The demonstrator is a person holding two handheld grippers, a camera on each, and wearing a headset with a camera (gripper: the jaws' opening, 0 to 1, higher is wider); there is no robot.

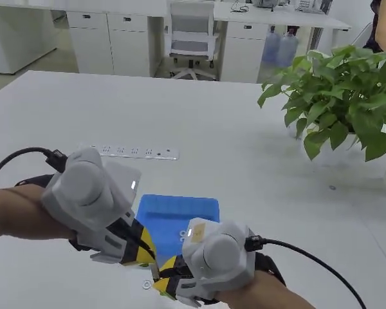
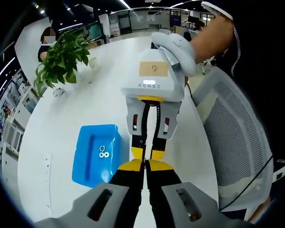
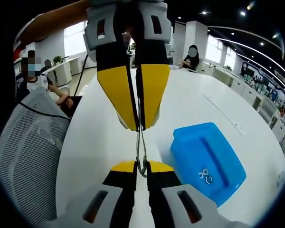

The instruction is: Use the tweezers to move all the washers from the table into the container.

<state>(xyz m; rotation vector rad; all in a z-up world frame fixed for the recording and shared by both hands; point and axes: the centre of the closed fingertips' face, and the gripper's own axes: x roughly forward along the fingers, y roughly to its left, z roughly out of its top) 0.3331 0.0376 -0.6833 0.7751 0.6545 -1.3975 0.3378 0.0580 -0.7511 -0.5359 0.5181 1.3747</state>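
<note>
Washers are being collected here, and three of them, as far as I can count, are already lying in the container. The white table is stretching wide beyond both grippers. The blue container is sitting just beside the jaws, close to their tips. The left gripper and the right gripper are facing each other tip to tip. Each one is pressing its jaws together on the tweezers, it seems one at each end. One loose washer is lying on the table just beside the right gripper's jaw tips. I am judging that at least this one is waiting to be moved, so the task is partly done.
</note>
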